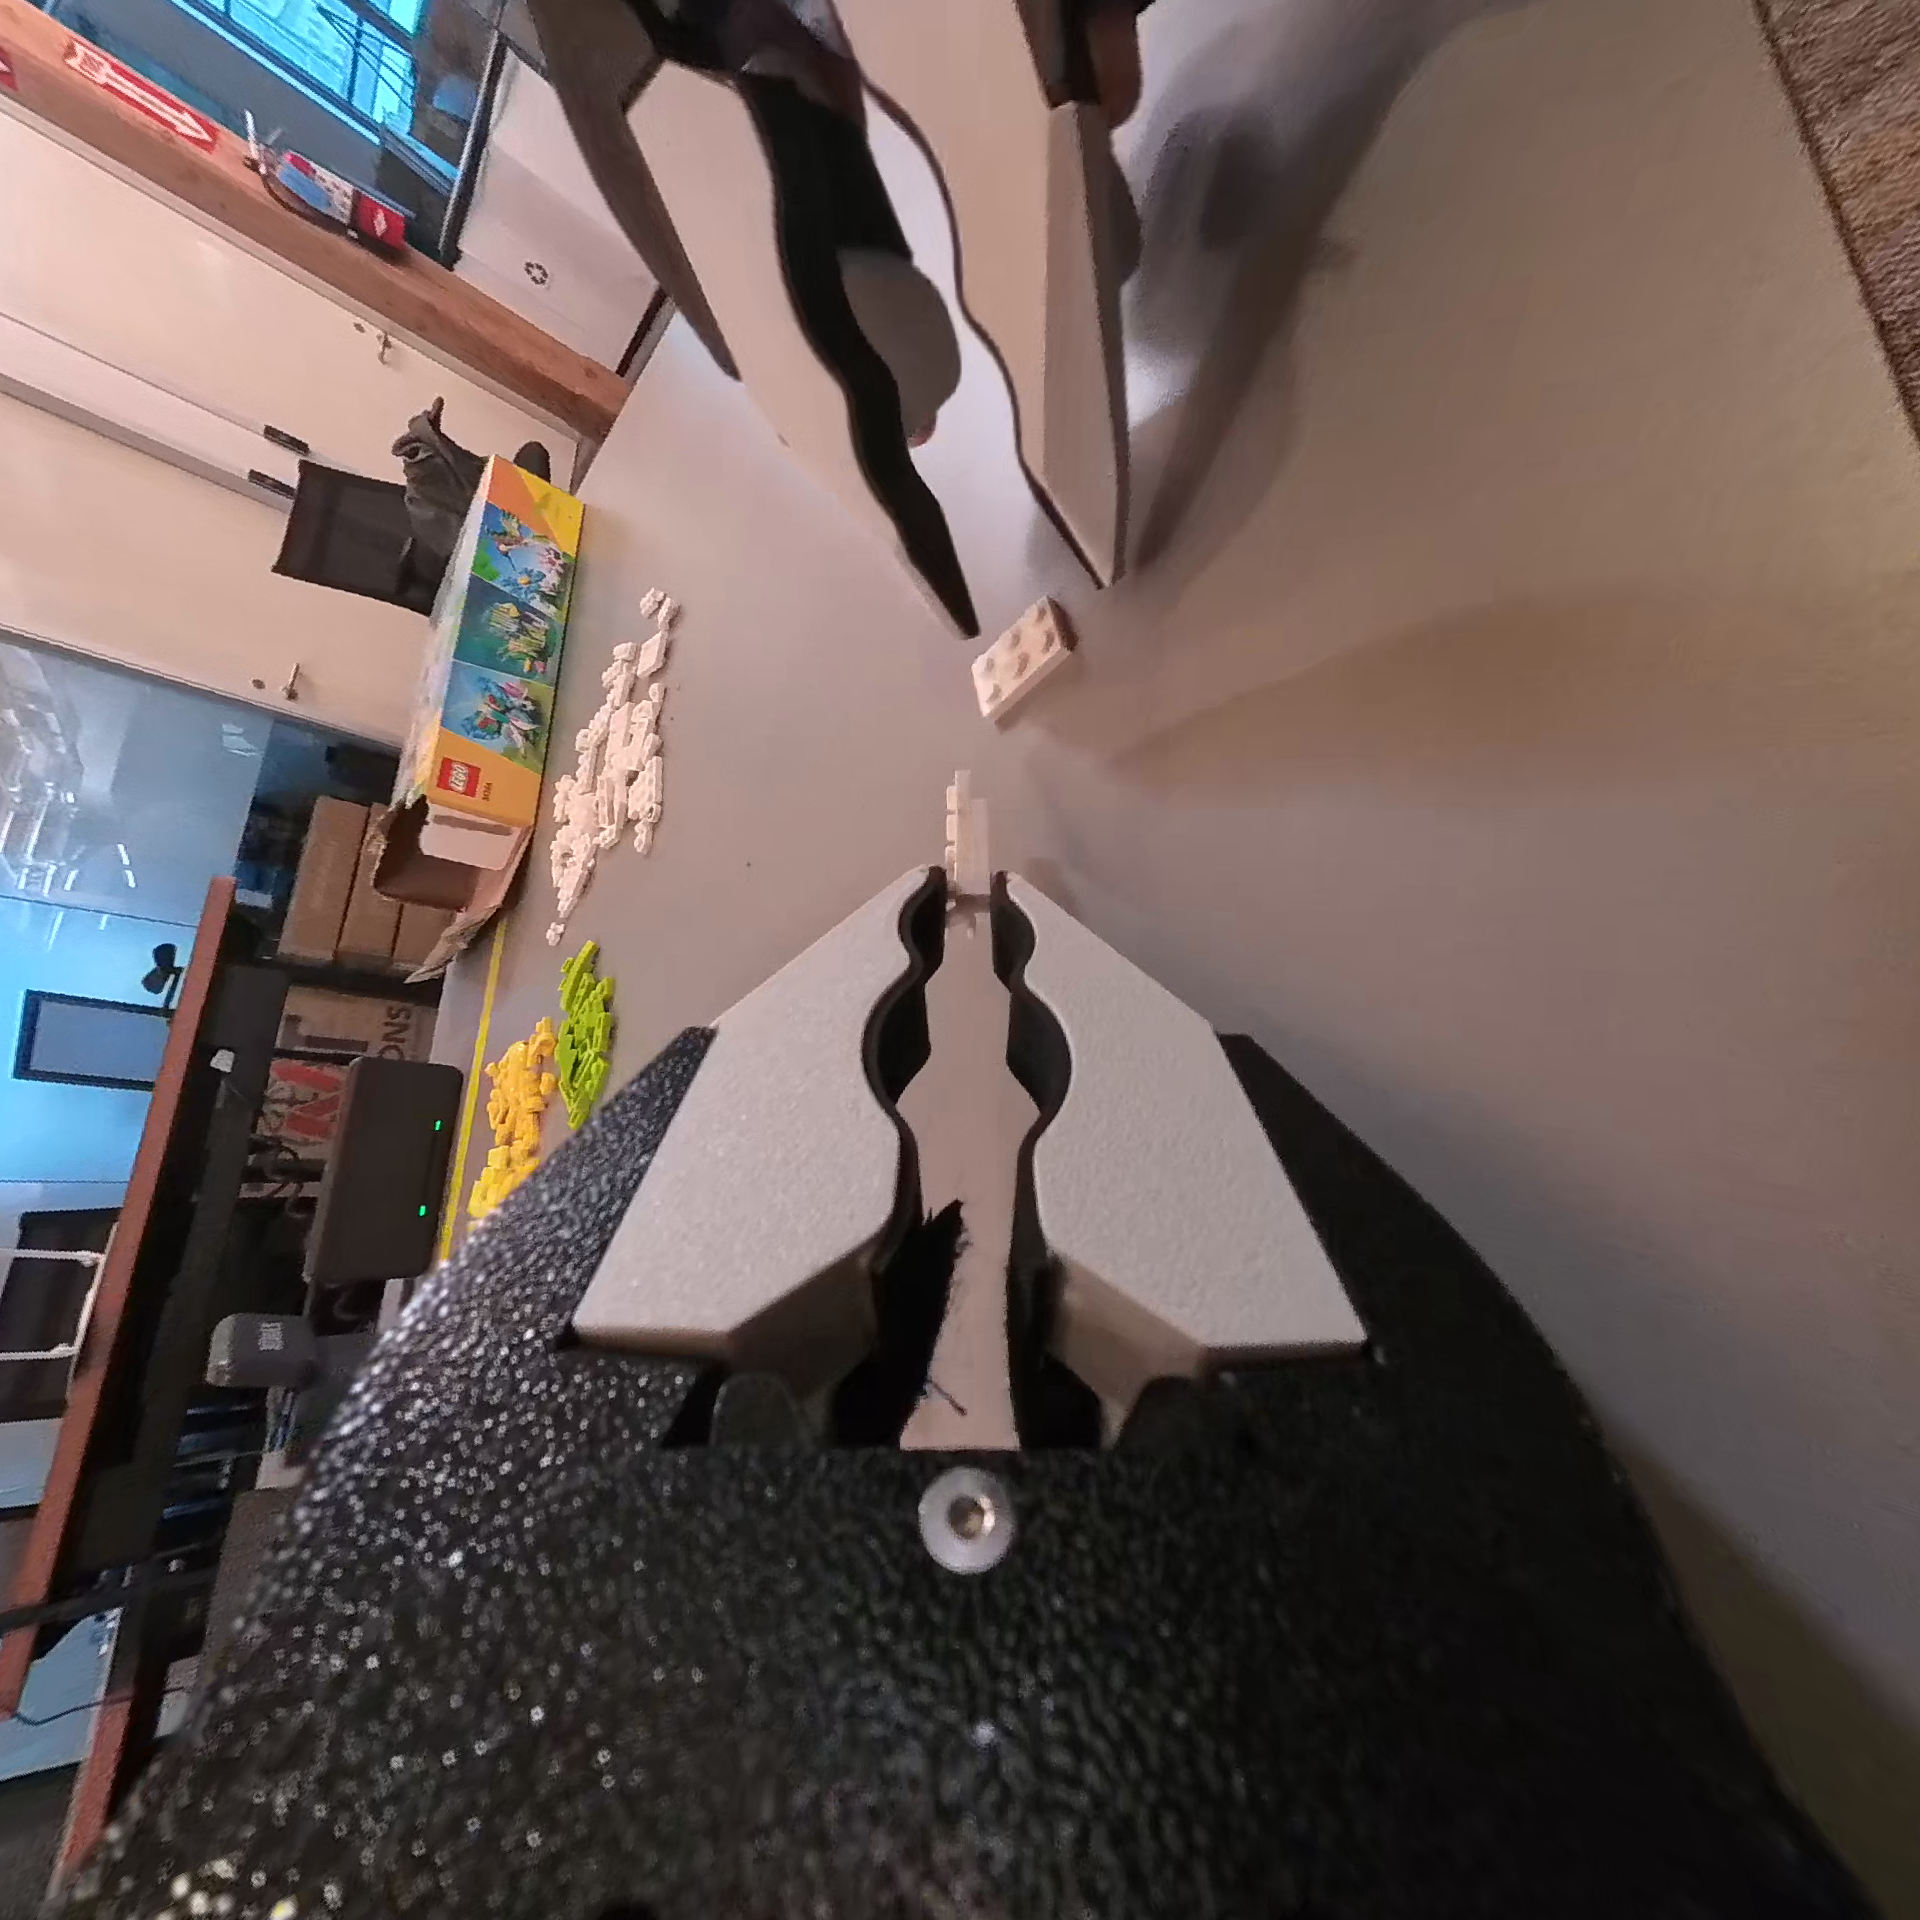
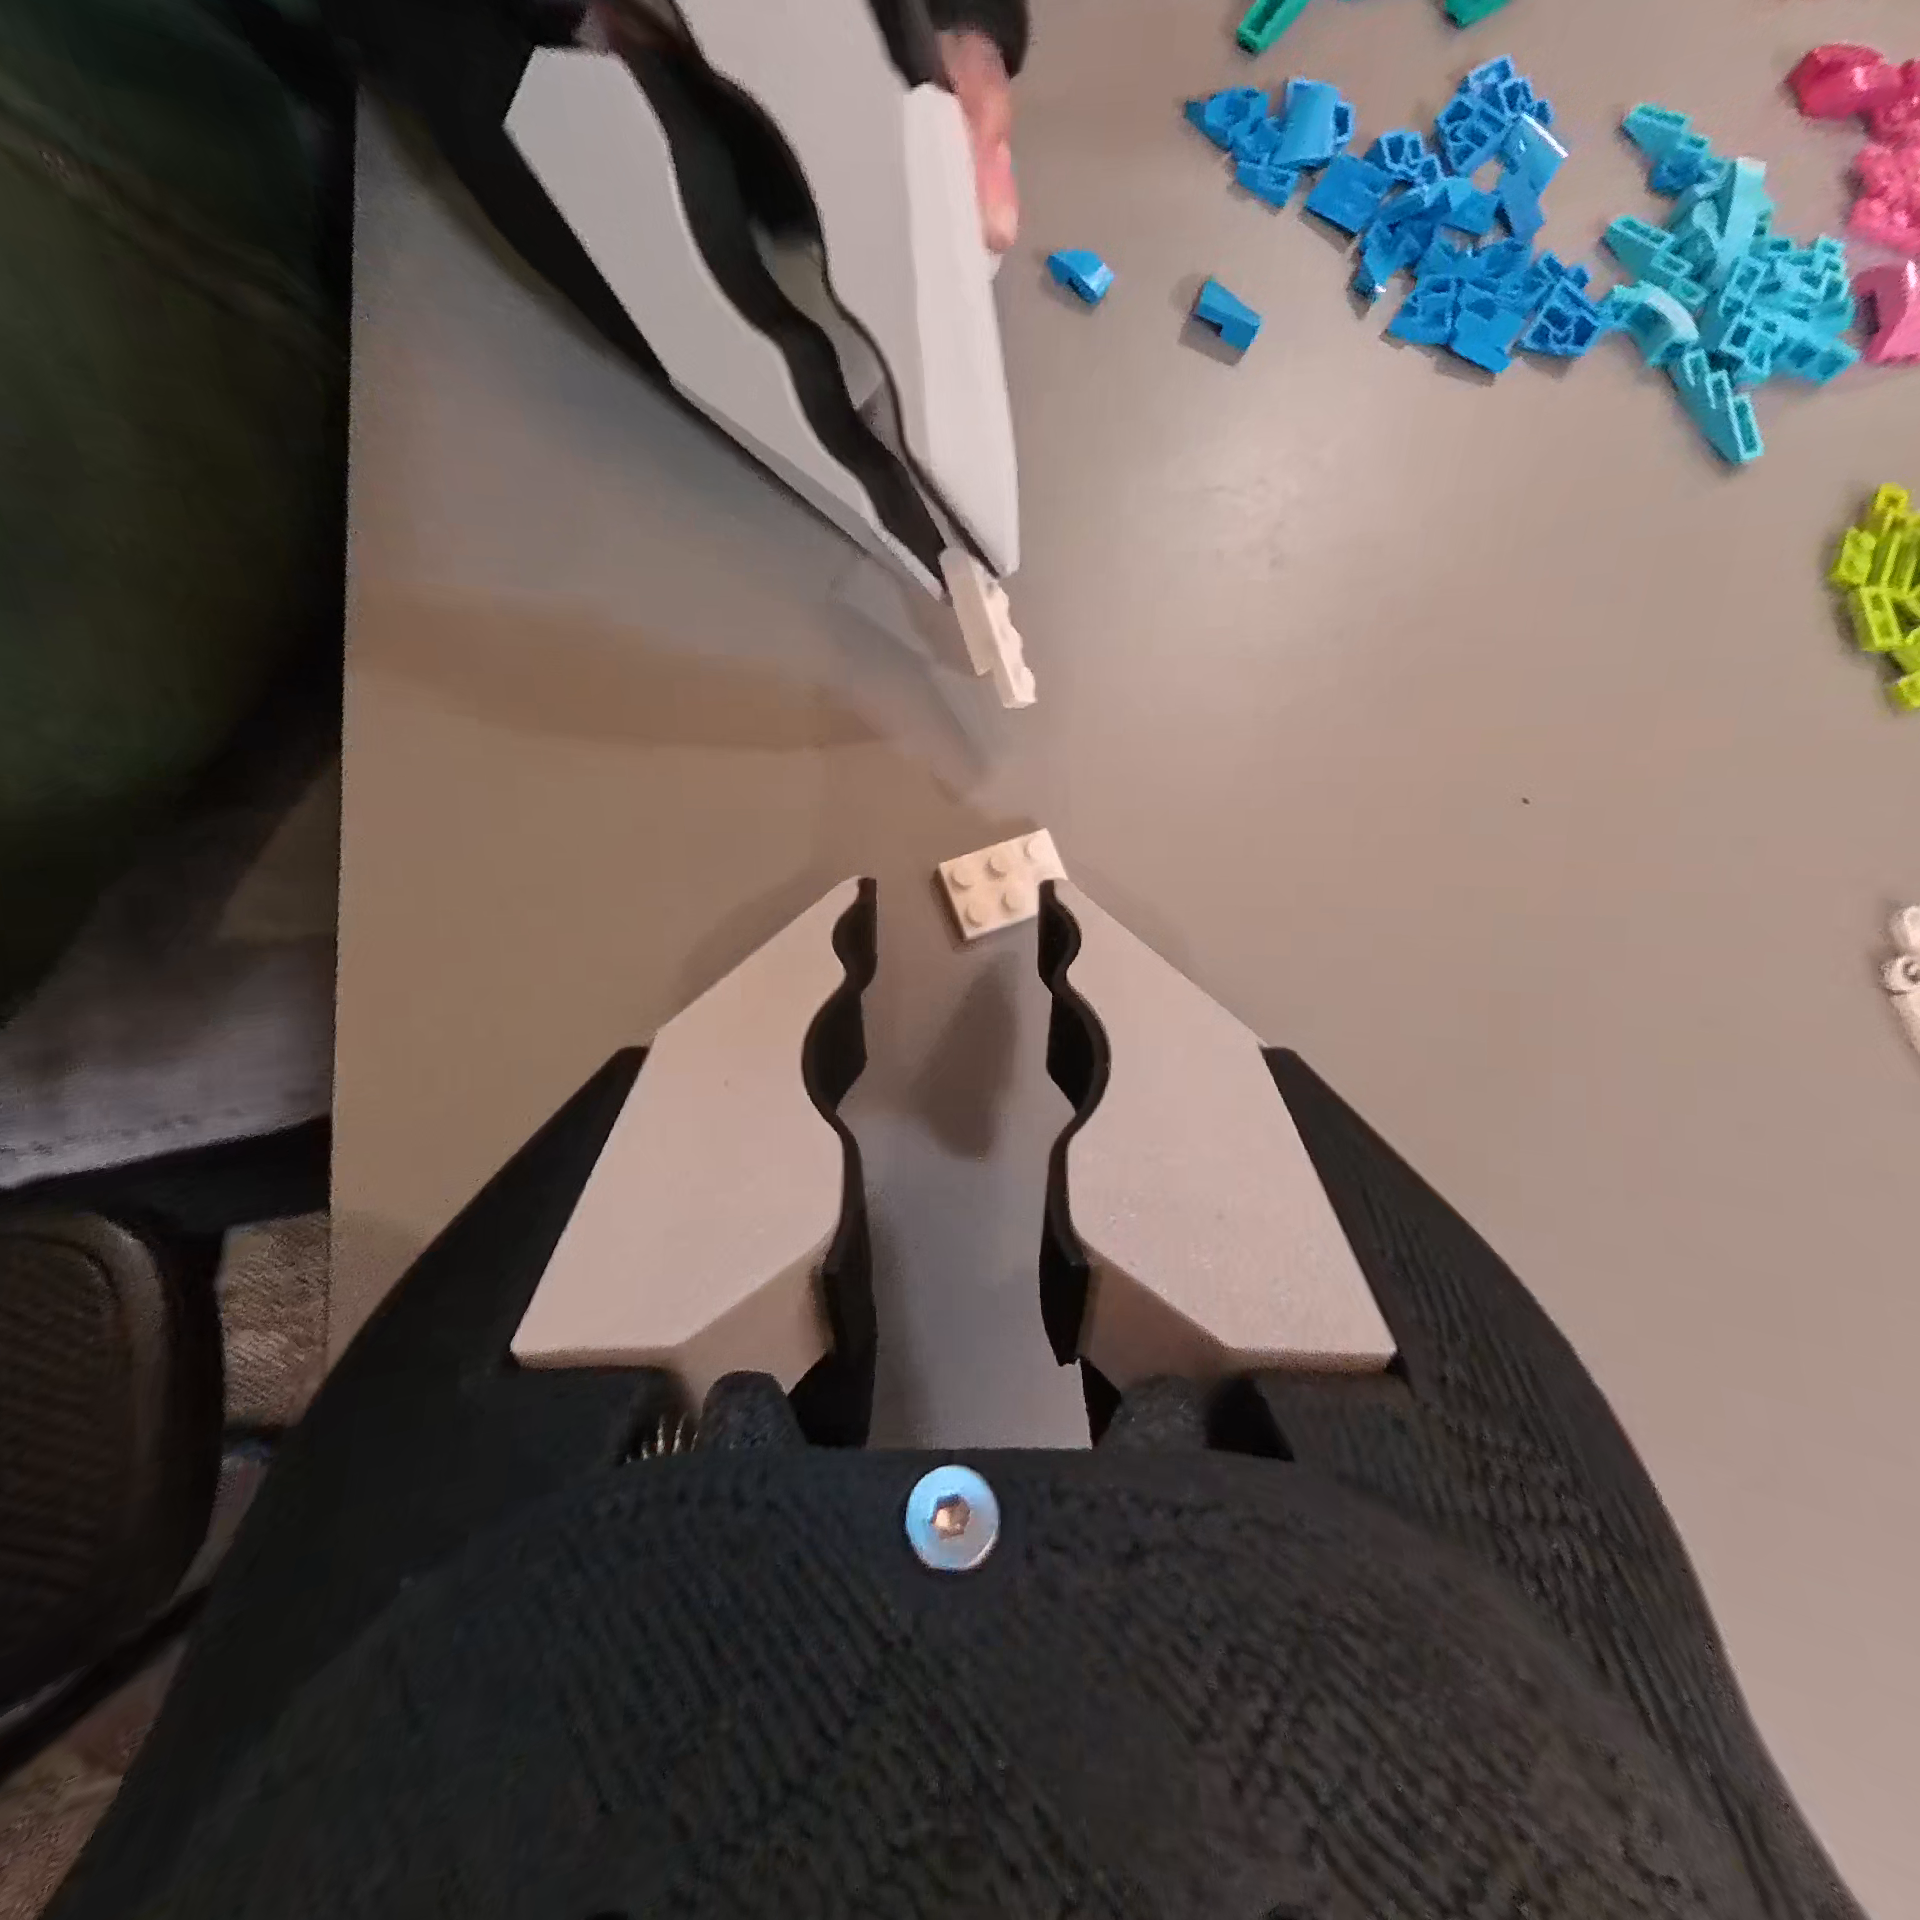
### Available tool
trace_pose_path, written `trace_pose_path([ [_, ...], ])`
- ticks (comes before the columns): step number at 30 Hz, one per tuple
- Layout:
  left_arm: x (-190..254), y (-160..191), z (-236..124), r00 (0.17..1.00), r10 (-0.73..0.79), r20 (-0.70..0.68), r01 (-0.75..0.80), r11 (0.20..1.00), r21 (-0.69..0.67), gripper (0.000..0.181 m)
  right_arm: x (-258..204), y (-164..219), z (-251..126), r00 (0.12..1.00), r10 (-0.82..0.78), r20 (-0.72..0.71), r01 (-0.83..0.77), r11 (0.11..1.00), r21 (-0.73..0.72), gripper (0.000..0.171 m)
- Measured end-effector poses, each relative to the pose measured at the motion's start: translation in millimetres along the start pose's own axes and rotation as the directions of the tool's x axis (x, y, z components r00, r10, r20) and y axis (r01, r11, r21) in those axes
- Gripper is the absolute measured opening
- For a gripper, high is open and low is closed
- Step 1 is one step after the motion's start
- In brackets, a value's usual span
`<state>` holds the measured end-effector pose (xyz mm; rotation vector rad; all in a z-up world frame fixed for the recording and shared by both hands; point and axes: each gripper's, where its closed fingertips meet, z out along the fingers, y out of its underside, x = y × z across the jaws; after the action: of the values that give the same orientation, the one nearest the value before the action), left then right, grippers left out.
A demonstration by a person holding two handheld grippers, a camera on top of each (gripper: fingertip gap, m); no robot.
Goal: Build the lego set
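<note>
My left gripper (image 1: 966, 883) is shut on a small white lego piece (image 1: 964, 829) that sticks out past its tips, held above the grey table. In the right wrist view the left gripper (image 2: 971, 571) comes in from the top with that piece (image 2: 995, 636). A white flat plate (image 2: 987, 888) lies on the table, just ahead of and between the tips of my right gripper (image 2: 956, 891), which is open and empty. In the left wrist view the right gripper (image 1: 1039, 603) hangs open just behind the plate (image 1: 1023, 657). The held piece is a short way from the plate.
A lego box (image 1: 499, 665) stands at the table's far side, with white (image 1: 613, 748), lime (image 1: 587, 1023) and yellow (image 1: 514, 1122) piles near it. Blue (image 2: 1507, 229), pink (image 2: 1881, 156) and lime (image 2: 1881, 603) piles lie to the right. The table edge (image 2: 343, 727) is close on the left.
</note>
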<state>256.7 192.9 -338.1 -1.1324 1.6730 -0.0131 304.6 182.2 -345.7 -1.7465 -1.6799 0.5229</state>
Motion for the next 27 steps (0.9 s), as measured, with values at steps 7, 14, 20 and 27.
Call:
trace_pose_path([
  [7, 3, -7, -1, 0.999, -0.021, -0.026, 0.022, 0.999, 0.036, 0.005, 1, 1, 3, 0.986, -0.155, 0.062, 0.158, 0.987, -0.041, 0.033],
  [14, 8, -4, 1, 0.998, -0.016, -0.053, 0.018, 0.999, 0.032, 0.005, 3, 1, 7, 0.961, -0.056, 0.272, 0.081, 0.993, -0.083, 0.022],
  [20, 12, -9, 1, 0.997, 0.043, -0.062, -0.039, 0.997, 0.065, 0.005, 6, -11, 7, 0.865, 0.315, 0.392, -0.302, 0.949, -0.095, 0.013],
  [27, 16, -9, 1, 0.988, 0.15, -0.041, -0.148, 0.988, 0.043, 0.005, 8, -21, 7, 0.836, 0.364, 0.411, -0.392, 0.92, -0.016, 0.025],
])
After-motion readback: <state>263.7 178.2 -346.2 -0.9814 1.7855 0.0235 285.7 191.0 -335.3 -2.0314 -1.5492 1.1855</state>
